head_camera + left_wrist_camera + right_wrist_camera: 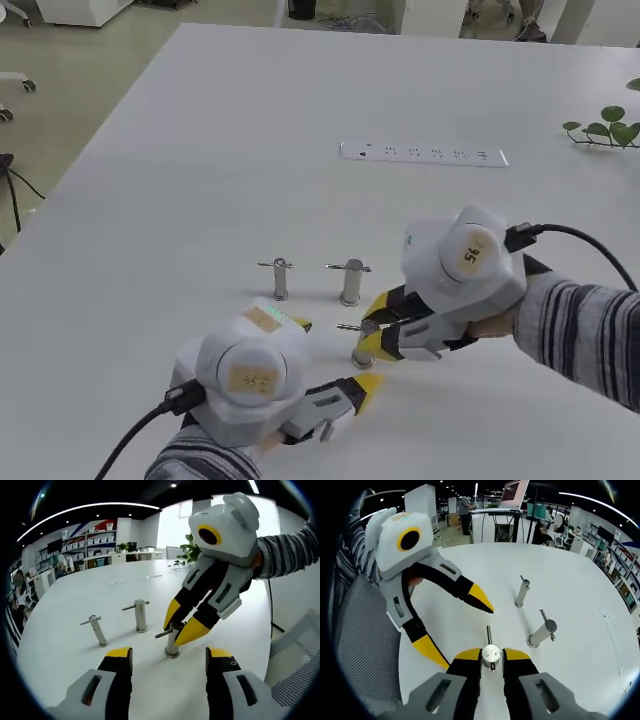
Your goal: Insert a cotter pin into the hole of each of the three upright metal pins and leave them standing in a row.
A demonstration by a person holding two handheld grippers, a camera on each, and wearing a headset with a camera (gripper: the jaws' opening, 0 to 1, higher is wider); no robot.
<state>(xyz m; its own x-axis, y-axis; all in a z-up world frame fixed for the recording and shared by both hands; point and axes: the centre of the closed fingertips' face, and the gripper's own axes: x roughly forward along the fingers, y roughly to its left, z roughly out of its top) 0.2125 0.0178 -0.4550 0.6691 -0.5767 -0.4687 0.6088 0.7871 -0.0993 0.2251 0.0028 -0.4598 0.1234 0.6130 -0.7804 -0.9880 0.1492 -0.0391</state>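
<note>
- While the right gripper sits over the near metal pin, its jaws are narrowed to the width of the pin head, with a yellow pad against either side.
- Near cotter pin lies through that pin's hole. It juts forward past the jaw tips, along the gap between them.
- I cannot tell whether the pads also pinch the cotter pin's near end.
- Left gripper: jaws spread wide and holding nothing. The near metal pin's base stands just ahead of the gap, touching neither tip.
- From the left gripper view, the right gripper comes down on the pin top from above and to the right.
- The middle metal pin and far metal pin stand upright just beyond both grippers. Each has a cotter pin across its top, and they are clear of the jaws.
- The three pins form a loose row, with the near one set closer to the person.
- Room: bare table lies beyond the pins as far as the power strip, which is well apart.
- The table's left edge is well off to the left gripper's outer side.
- A plant sits far ahead and to the right of the right gripper.
- Between the two grippers the space is tight, their tips near each other around the near pin.
</note>
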